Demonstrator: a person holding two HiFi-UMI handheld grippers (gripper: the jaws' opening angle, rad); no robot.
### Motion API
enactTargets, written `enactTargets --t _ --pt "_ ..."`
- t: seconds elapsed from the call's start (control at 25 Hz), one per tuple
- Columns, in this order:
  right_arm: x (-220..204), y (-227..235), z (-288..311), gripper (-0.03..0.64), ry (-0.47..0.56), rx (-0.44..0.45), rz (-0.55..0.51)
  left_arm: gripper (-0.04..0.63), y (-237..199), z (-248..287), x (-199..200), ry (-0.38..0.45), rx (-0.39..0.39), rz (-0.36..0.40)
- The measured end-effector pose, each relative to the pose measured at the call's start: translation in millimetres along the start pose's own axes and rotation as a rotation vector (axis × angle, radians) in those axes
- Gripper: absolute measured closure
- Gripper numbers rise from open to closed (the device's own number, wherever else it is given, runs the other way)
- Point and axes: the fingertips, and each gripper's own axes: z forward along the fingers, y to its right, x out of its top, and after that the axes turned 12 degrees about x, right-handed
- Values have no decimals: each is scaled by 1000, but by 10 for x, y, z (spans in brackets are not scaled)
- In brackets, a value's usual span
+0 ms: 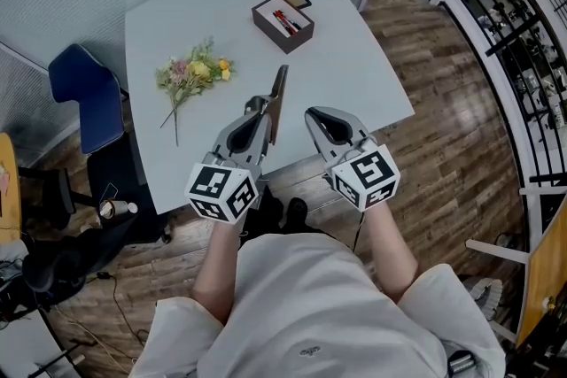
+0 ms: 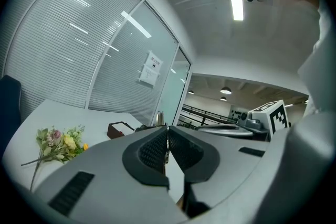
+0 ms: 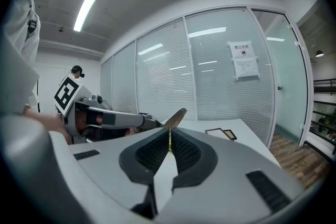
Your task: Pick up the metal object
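- Your left gripper (image 1: 260, 108) is clamped on one end of the long, flat, brownish metal strip (image 1: 278, 88), which sticks out ahead of its jaws over the pale grey table (image 1: 354, 57).
- Keep that pinch firm and your wrist steady; a strip held by one end may swing or slip.
- Your right gripper (image 1: 319, 116), just right of it, has its jaws together on nothing; keep it clear of the strip.
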Motion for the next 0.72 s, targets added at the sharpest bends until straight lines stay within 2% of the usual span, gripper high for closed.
enactTargets --t 0.72 --pt "44 80 -43 611 23 -10 6 572 77 45 54 6 3 3"
